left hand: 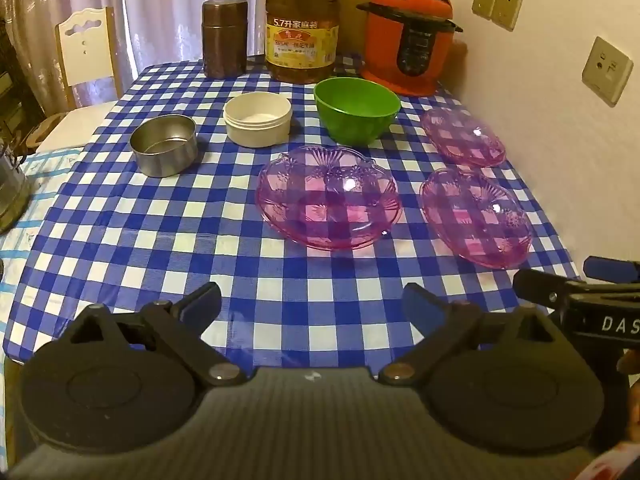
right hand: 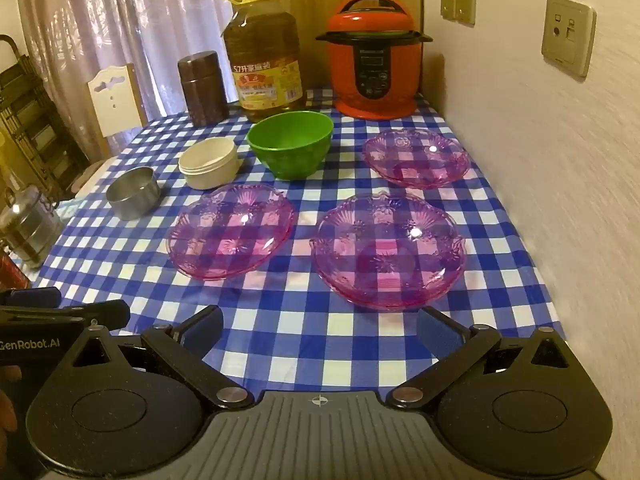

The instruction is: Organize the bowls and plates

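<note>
Right now both claws hang above the near edge of the table (left hand: 120,240), which is covered in a blue-and-white checked cloth, and neither one has hold of anything. The left gripper (left hand: 310,304) has its jaws spread as wide as they go, with only bare cloth between the blue pads; the right gripper (right hand: 320,326) is likewise fully spread and empty, tilted down toward the tabletop. Three pink see-through plates lie on the cloth. The left pink plate (left hand: 328,196) sits near the middle of the table, the near right pink plate (right hand: 387,250) lies just ahead of the right gripper, and the far right pink plate (right hand: 416,158) rests beyond it, close to the wall. None of the three touches another. Behind them runs a row of three bowls, set apart from one another: a green bowl (left hand: 356,110), a white bowl (left hand: 257,118) to its left, and a steel bowl (left hand: 164,145) farther left and a little nearer. At the back of the table stand a brown canister (left hand: 224,38), a big oil bottle (left hand: 302,28) with a yellow label, and a red pressure cooker (left hand: 408,36) in the corner by the wall.
</note>
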### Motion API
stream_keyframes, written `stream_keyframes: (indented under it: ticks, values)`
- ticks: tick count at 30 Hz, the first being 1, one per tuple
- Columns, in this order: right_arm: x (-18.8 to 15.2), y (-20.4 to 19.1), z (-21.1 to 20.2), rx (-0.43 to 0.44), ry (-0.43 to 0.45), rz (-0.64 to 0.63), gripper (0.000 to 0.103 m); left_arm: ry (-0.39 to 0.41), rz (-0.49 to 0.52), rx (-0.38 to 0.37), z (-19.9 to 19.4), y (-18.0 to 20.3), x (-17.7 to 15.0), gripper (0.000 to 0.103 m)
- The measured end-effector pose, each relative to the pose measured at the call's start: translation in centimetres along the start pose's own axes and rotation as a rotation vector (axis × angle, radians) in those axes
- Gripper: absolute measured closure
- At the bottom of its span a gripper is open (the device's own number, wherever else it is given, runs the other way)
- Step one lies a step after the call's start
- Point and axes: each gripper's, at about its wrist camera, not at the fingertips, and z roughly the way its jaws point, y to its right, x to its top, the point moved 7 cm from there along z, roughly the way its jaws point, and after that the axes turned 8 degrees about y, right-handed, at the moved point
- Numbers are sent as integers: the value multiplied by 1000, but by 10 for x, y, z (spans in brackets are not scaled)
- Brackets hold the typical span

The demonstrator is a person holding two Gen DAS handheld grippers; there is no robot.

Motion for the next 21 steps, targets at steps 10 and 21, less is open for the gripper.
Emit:
stream_keyframes:
  ticks: [10, 21]
  values:
    - [1, 0, 0, -12, 2, -11, 1, 16, -16, -17, -4, 1, 2, 9]
    - [2, 3, -2, -16, 3, -18, 1, 19, -11, -16, -3, 1, 0, 10]
